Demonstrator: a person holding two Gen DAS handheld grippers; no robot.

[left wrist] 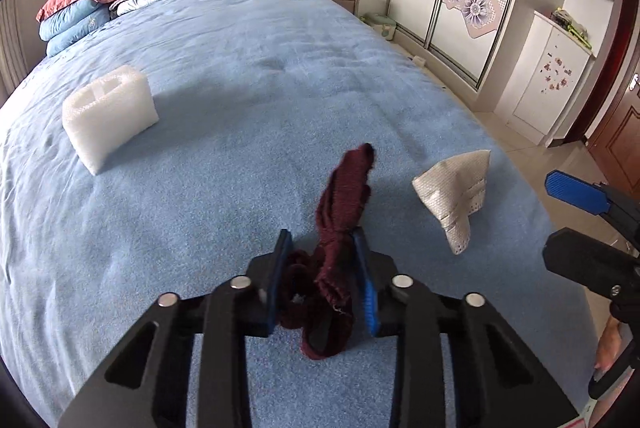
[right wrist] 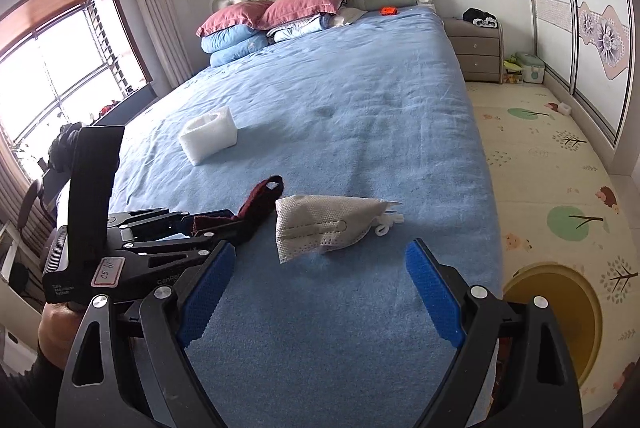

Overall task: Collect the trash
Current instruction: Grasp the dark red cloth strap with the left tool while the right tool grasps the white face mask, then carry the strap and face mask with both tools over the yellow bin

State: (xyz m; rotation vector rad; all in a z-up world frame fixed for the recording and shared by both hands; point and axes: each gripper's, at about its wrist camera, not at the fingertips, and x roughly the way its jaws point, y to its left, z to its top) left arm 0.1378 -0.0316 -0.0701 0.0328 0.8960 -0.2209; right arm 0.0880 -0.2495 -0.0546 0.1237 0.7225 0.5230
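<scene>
A dark red knitted cloth [left wrist: 344, 196] lies on the blue bed cover [left wrist: 240, 68], its near end bunched between the blue pads of my left gripper [left wrist: 320, 240], which is shut on it. To its right a crumpled white face mask [left wrist: 452, 192] rests on the cover. A white foam block [left wrist: 108, 116] stands further left. In the right wrist view my right gripper [right wrist: 321, 256] stands open just short of the mask [right wrist: 324, 224], nothing between its fingers. The left gripper [right wrist: 240, 226] and the cloth [right wrist: 260, 196] show at the mask's left, the foam block [right wrist: 208, 136] beyond.
Pillows [right wrist: 276, 12] and folded quilts are stacked at the headboard, near a small red object [right wrist: 388, 10]. A yellow round container [right wrist: 560, 320] sits on the patterned floor mat right of the bed. A nightstand [right wrist: 476, 46] and sliding wardrobe [right wrist: 580, 28] line the right wall.
</scene>
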